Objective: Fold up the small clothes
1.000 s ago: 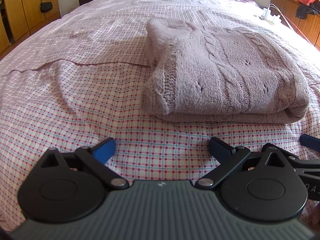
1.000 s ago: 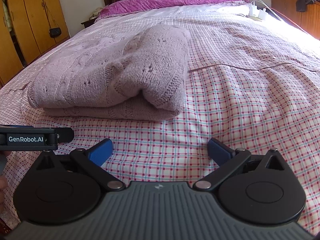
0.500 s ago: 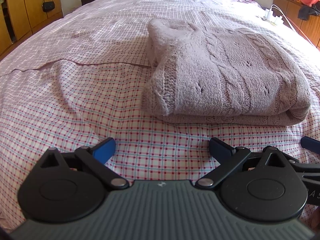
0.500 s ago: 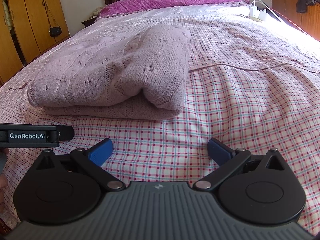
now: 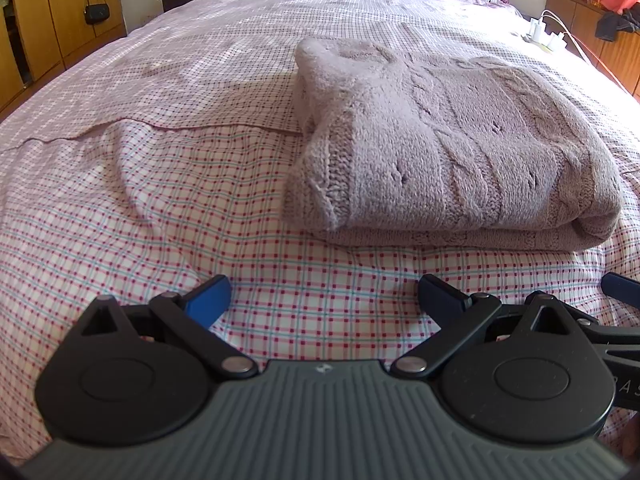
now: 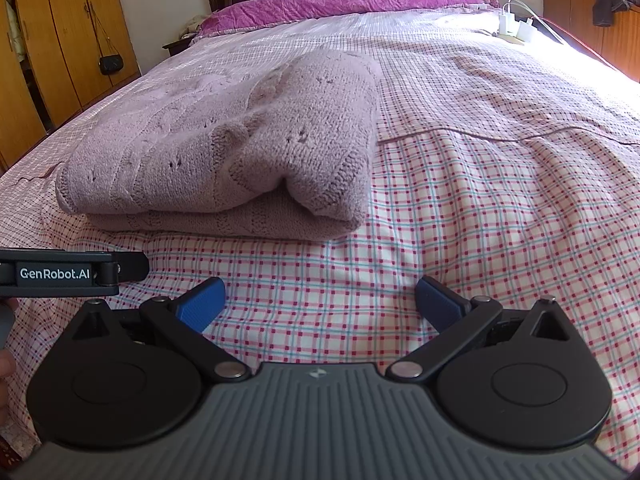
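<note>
Two grippers: both held low over the bed, side by side, each empty.
Sweater: folded into a thick bundle, lying on the checked sheet; long axis runs from 9 to 3 o'clock across both views.
Bearing, left gripper: sweater seen at 1 o'clock, near, not touched.
Bearing, right gripper: sweater seen at 11 o'clock, near, not touched.
Nearer gripper: cannot be told; the bundle sits between the two.
Jaws: spread wide on both, nothing between the pads.
Progress: fold judged nearly or fully done; any further grasp would be taken at the near edge.
</note>
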